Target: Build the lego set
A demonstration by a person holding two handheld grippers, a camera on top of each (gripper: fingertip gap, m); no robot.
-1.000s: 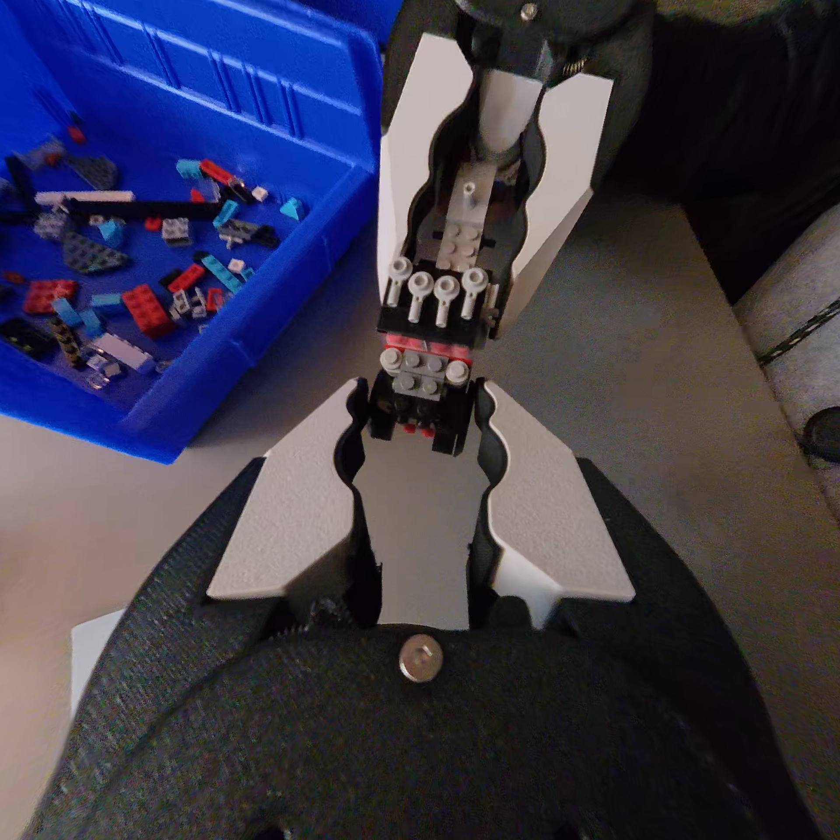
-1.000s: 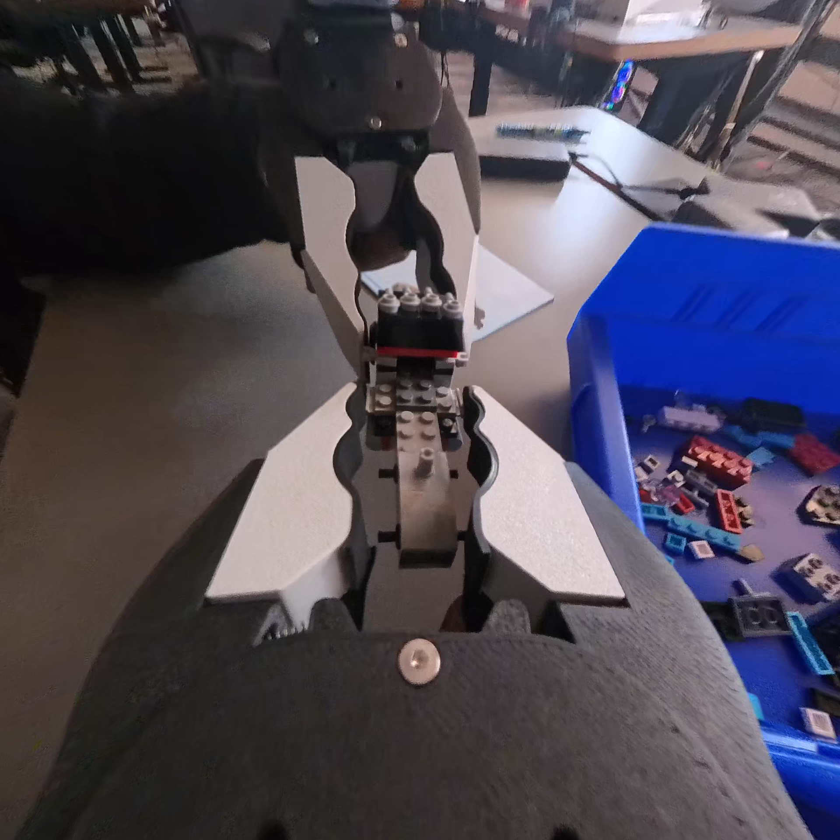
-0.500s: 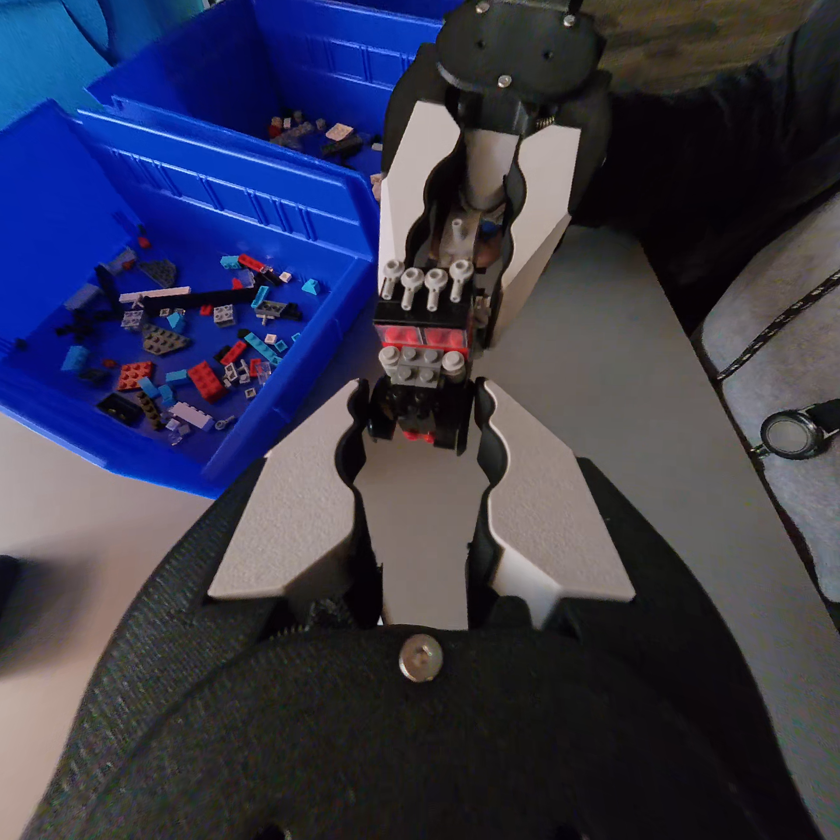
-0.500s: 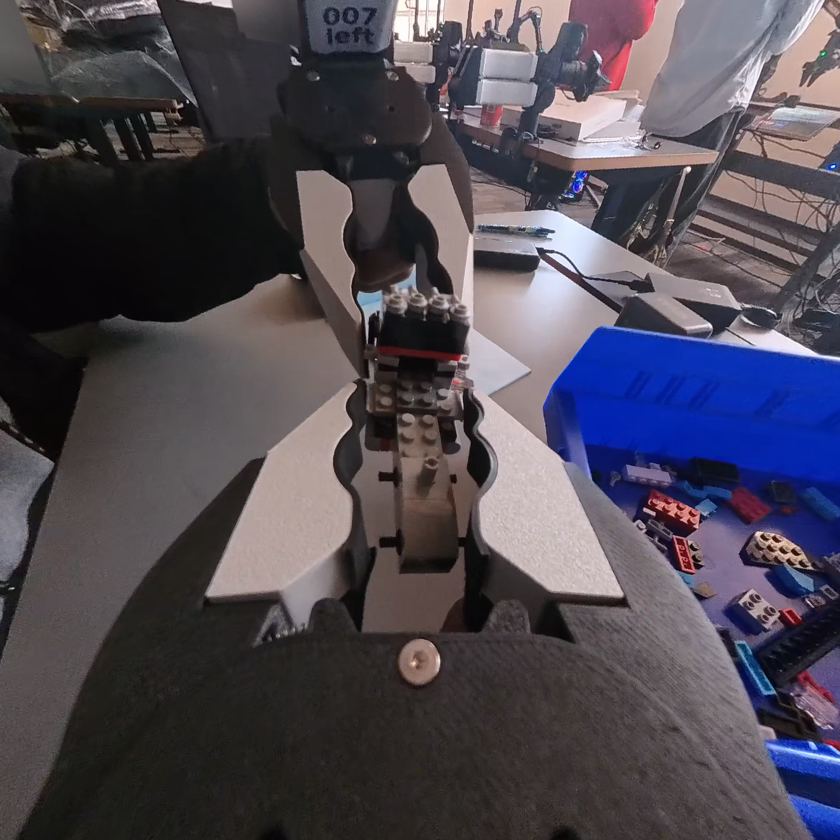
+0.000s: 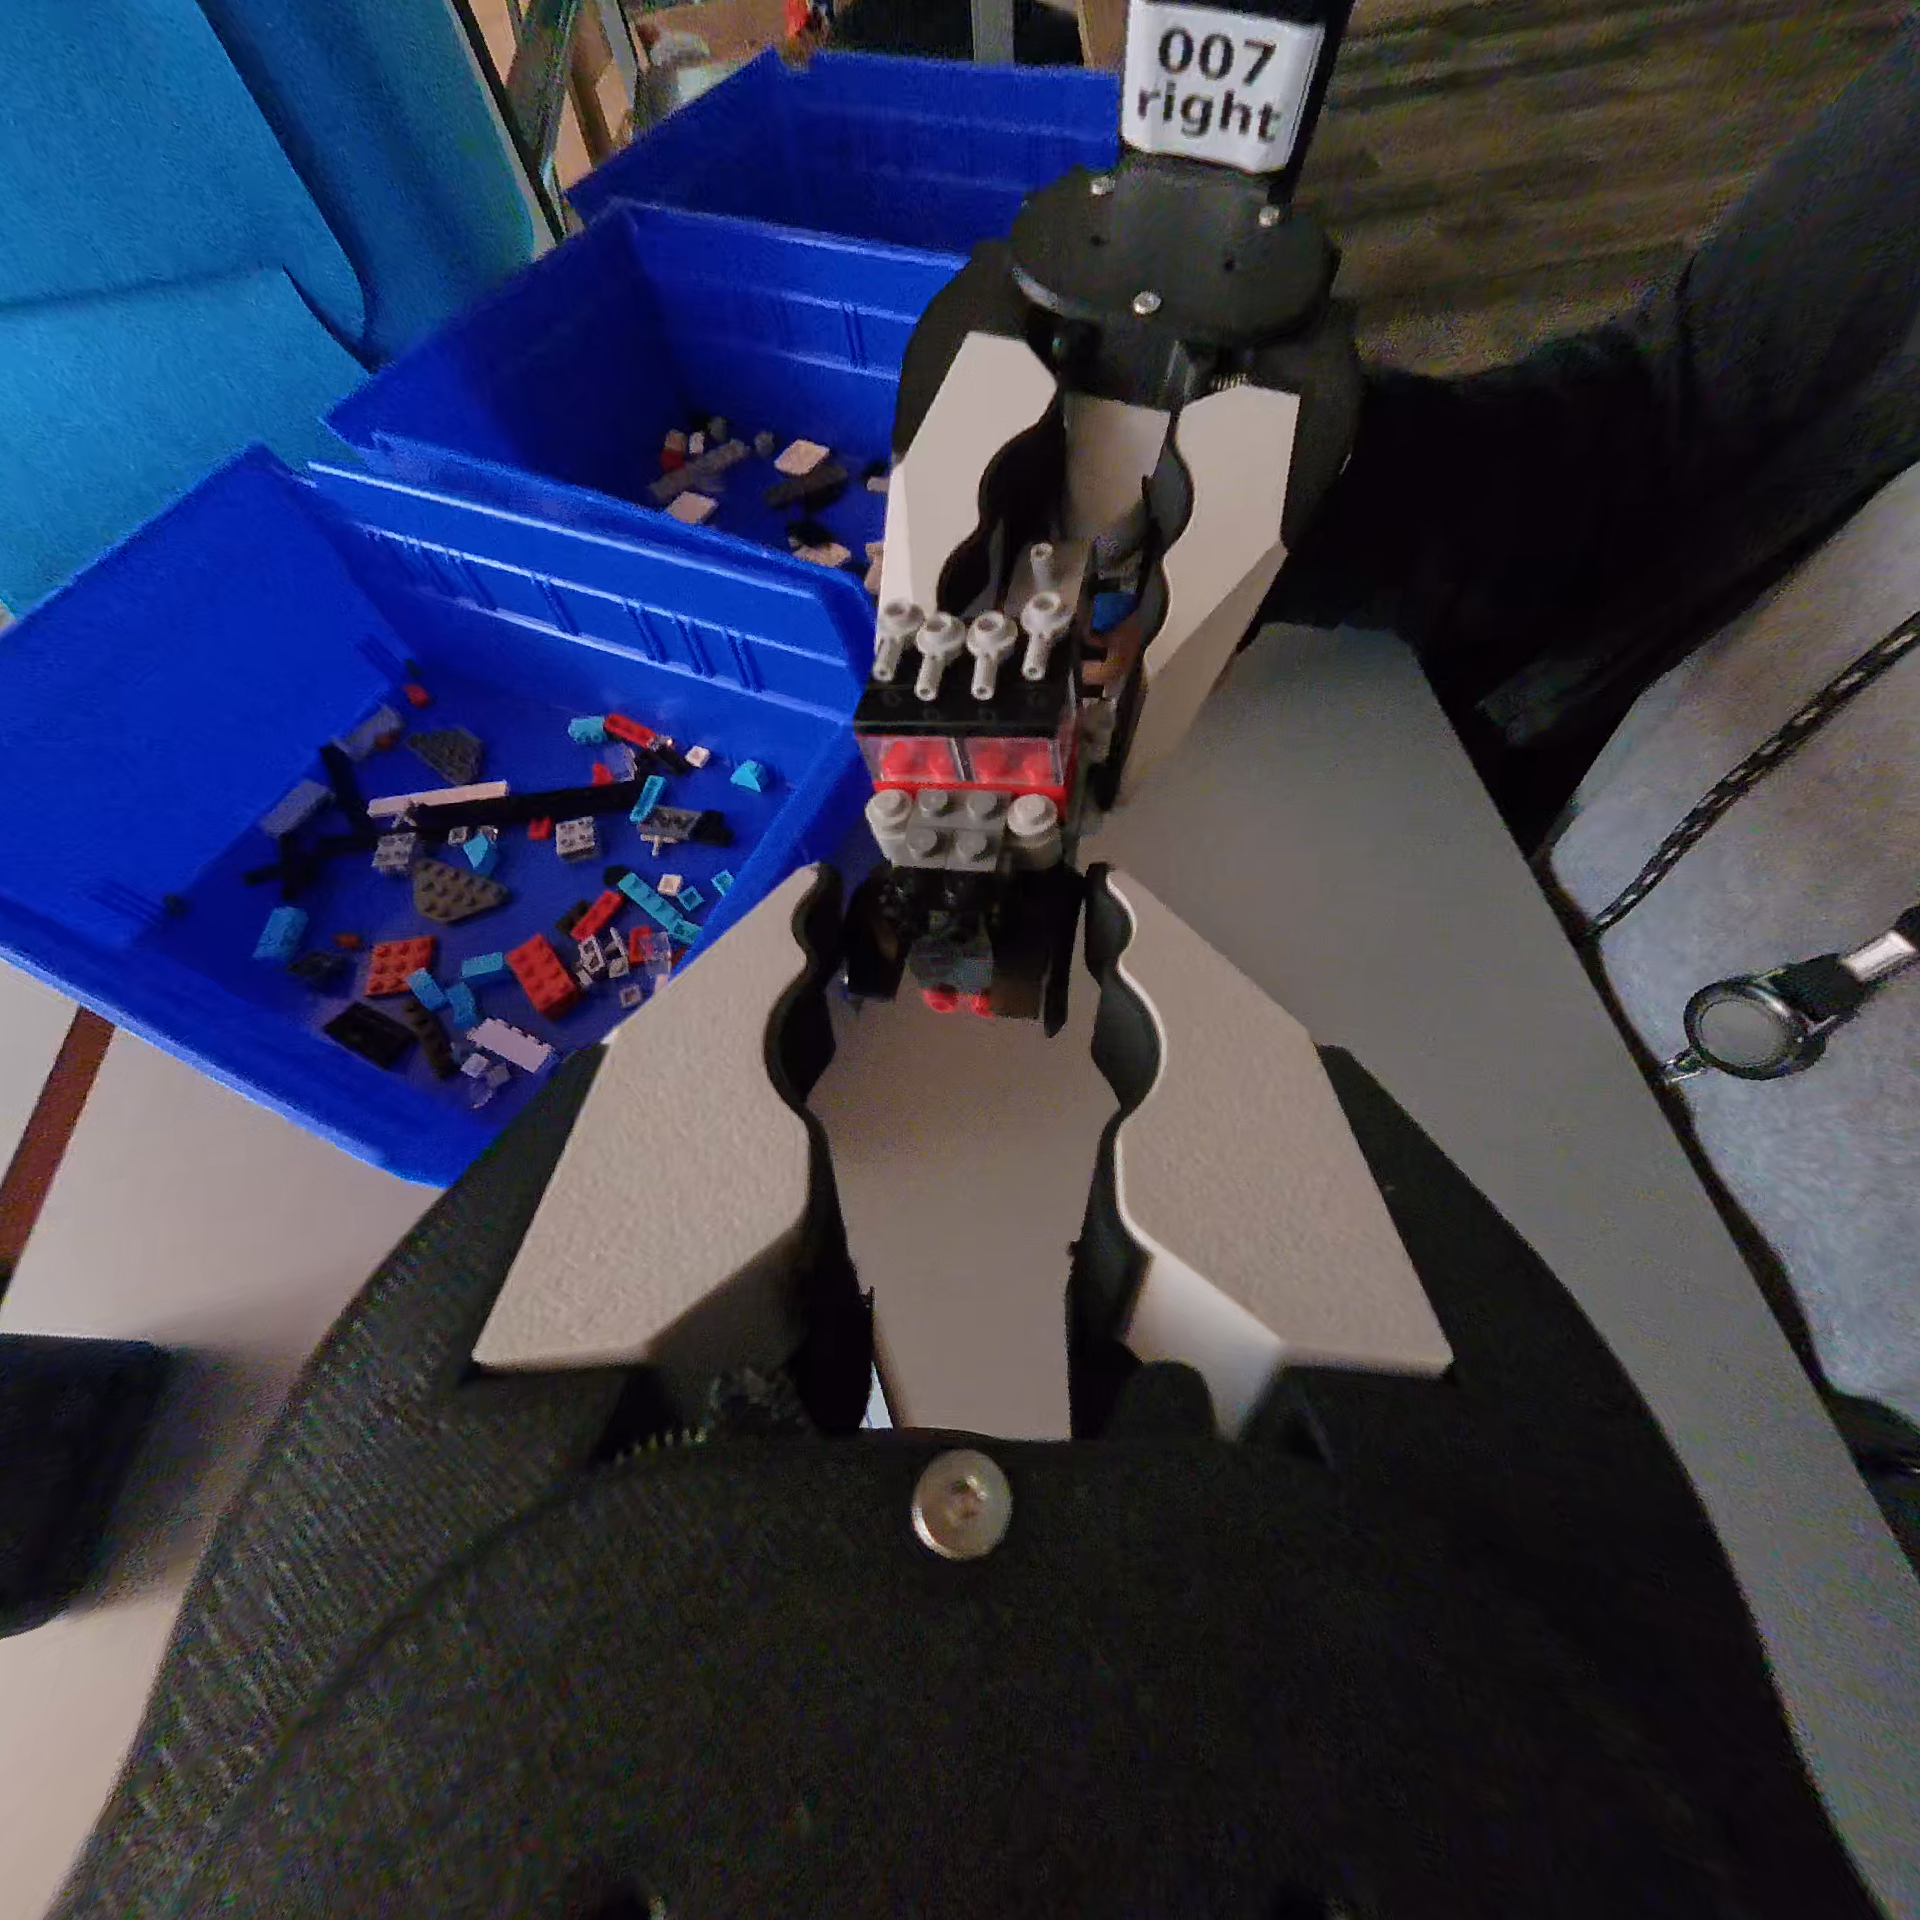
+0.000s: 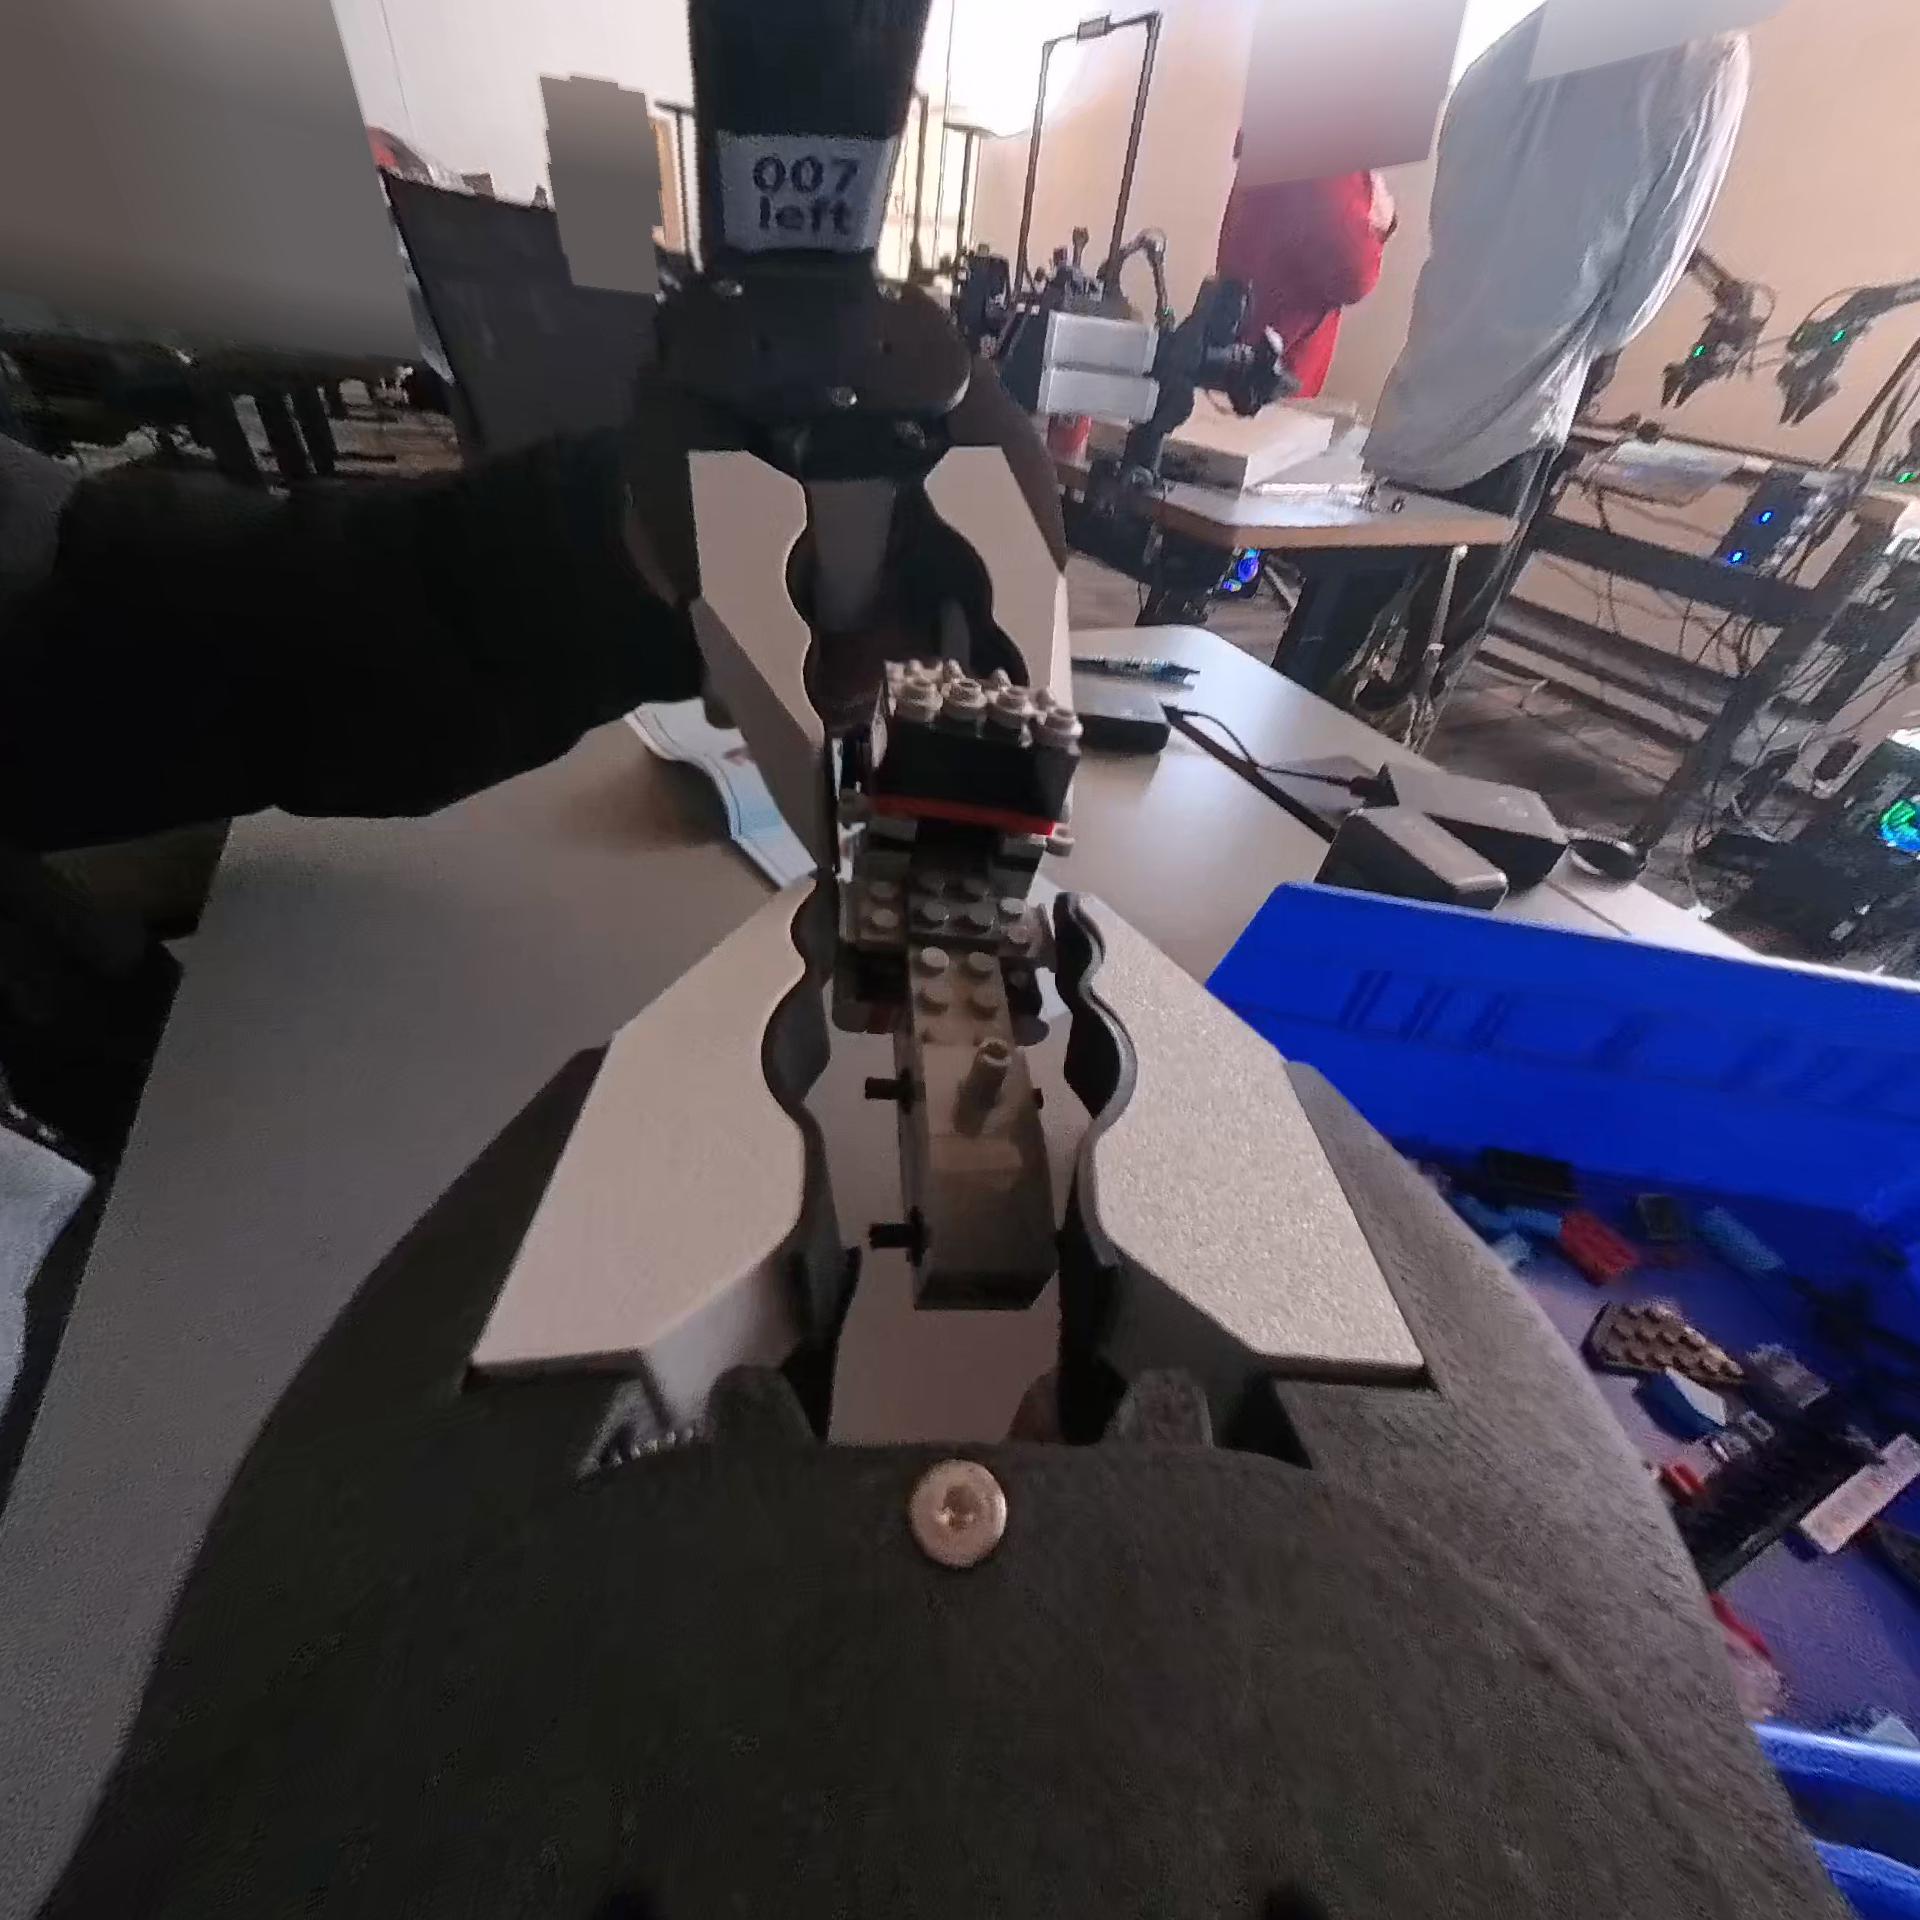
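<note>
A small lego model [image 5: 966, 769] of black, grey and red bricks, with a row of grey pins on top, is held in the air between my two grippers. My left gripper [image 5: 961, 925] is shut on its black lower end. My right gripper [image 5: 1013, 707] faces it from the far side and is shut on the other end. In the right wrist view, the model's long grey part [image 6: 971, 1164] lies between the right gripper's [image 6: 945, 925] fingers, and the left gripper [image 6: 935, 790] holds the black block beyond it.
A blue bin [image 5: 582, 582] of loose bricks stands on the grey table [image 5: 1351, 883] to the left, with a second bin [image 5: 727, 312] behind it. The right wrist view shows a bin [image 6: 1558, 1018], a booklet [image 6: 727, 769], black devices [image 6: 1434, 842] and people at far tables. Only a small space, under 4 cm, lies between the two pairs of fingers.
Both grippers have lifted and tilted upward together with the model between them. More of the bins and the room now shows. Both grips are unchanged.
</note>
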